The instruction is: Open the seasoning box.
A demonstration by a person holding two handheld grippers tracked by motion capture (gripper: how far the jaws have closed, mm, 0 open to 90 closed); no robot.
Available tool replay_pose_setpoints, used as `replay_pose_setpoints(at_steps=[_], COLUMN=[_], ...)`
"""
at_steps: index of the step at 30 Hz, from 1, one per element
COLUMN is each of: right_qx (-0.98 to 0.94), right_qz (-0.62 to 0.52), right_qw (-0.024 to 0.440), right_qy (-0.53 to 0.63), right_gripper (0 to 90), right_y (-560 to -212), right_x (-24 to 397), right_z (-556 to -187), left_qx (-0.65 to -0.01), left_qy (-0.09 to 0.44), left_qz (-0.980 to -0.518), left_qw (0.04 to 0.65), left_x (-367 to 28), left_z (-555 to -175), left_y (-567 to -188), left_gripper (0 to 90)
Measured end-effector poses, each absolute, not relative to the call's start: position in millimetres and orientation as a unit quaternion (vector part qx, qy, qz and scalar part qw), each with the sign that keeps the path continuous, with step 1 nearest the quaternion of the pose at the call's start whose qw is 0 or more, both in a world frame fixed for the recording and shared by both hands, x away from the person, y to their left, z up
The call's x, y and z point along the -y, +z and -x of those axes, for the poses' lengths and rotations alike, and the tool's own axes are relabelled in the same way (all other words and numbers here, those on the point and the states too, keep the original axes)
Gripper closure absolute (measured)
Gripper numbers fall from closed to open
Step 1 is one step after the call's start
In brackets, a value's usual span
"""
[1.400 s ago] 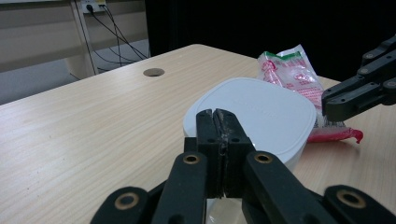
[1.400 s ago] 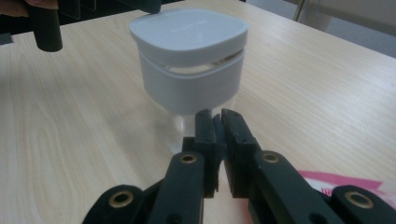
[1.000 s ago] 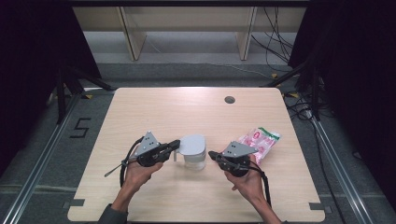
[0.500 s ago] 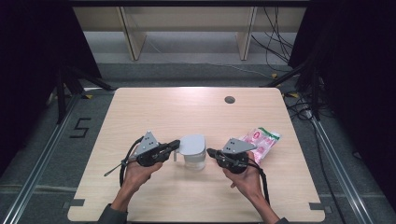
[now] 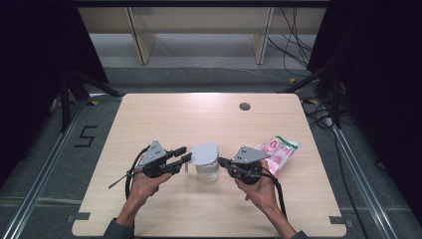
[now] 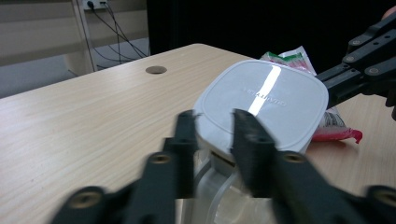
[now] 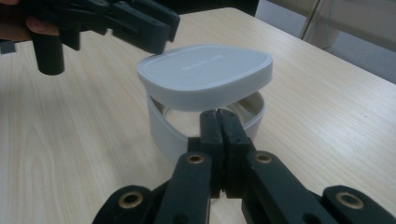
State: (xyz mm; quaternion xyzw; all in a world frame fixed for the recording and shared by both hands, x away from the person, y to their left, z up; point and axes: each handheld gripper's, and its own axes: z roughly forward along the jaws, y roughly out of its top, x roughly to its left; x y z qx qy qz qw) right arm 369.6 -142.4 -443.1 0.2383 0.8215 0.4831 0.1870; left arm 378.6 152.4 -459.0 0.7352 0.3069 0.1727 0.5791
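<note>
We judge the lid (image 7: 205,74) half-lifted off the container (image 7: 163,128): our left gripper (image 6: 212,126), fingers slightly apart, perhaps touches its edge; right gripper (image 7: 218,122), fingers closed, pinches the container's rim.

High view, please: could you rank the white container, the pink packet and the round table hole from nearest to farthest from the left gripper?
1. White container: right at the left gripper's tips, table centre.
2. Pink packet: beyond the container, behind the right gripper, on the table's right side.
3. Round table hole: farthest, near the far edge.
</note>
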Motion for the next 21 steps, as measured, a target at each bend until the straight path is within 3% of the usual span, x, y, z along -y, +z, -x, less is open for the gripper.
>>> replay_pose_setpoints(at_steps=[6,19,21], right_qx=[-0.817,-0.819,-0.82], right_qz=[-0.238,-0.22,-0.217], right_qw=[0.184,0.192,0.193], right_qy=[0.492,0.494,0.493], right_gripper=[90.0,90.0,90.0], right_y=[-442,-432,-430], right_x=[142,125,122], right_z=[-369,-371,-371], left_qx=[-0.301,-0.317,-0.335], left_qy=[0.154,0.164,0.158], left_qz=[-0.764,-0.773,-0.77], left_qw=[0.55,0.525,0.52], left_x=[-162,-161,-164], left_z=[-363,-338,-332], left_y=[-466,-492,-497], left_gripper=[34.5,22.9,17.8])
